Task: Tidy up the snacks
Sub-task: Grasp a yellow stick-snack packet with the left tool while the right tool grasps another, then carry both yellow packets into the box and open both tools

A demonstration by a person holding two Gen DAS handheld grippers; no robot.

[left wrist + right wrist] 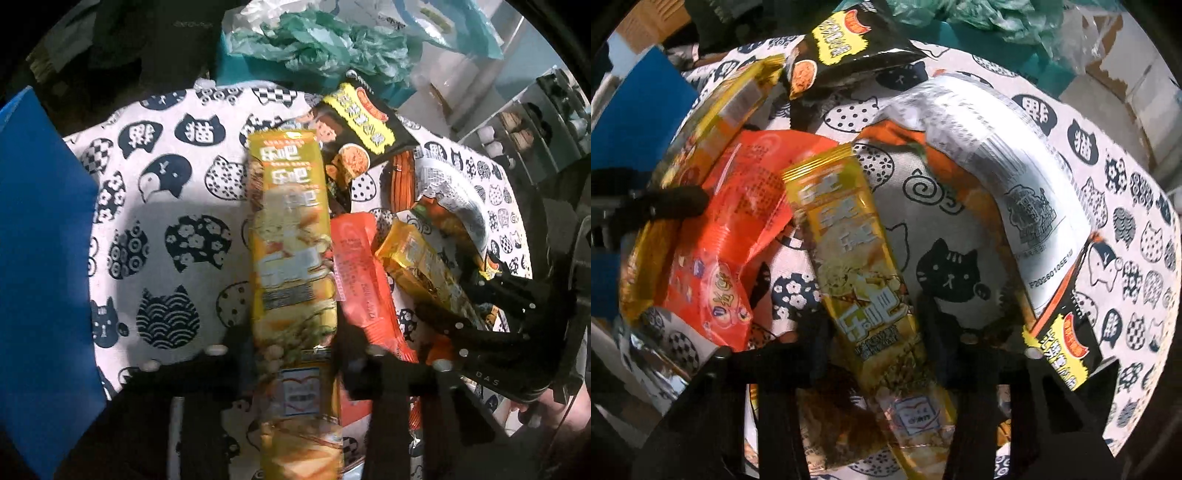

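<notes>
My left gripper is pinched onto a long yellow snack packet, its black fingers pressing the wrapper from both sides near the lower end, and the packet runs straight away from me over the cat-print cloth. My right gripper has clamped a second yellow packet of the same kind the same way, with that packet slanting up and to the left between the jaws. Just beside the left-hand packet, on its right, lies an orange-red packet, touching it along one edge (its far end is tucked under the pile). Past that, the right wrist view shows a crinkled red bag lying partly over the first yellow packet, and to the right of my second packet a big silver-backed bag curves over the cloth. Farther off sits a black packet with a yellow label, tilted, resting against the others. Beyond the cloth's far edge is a heap of green plastic bags, and a blue panel stands along the left side.
</notes>
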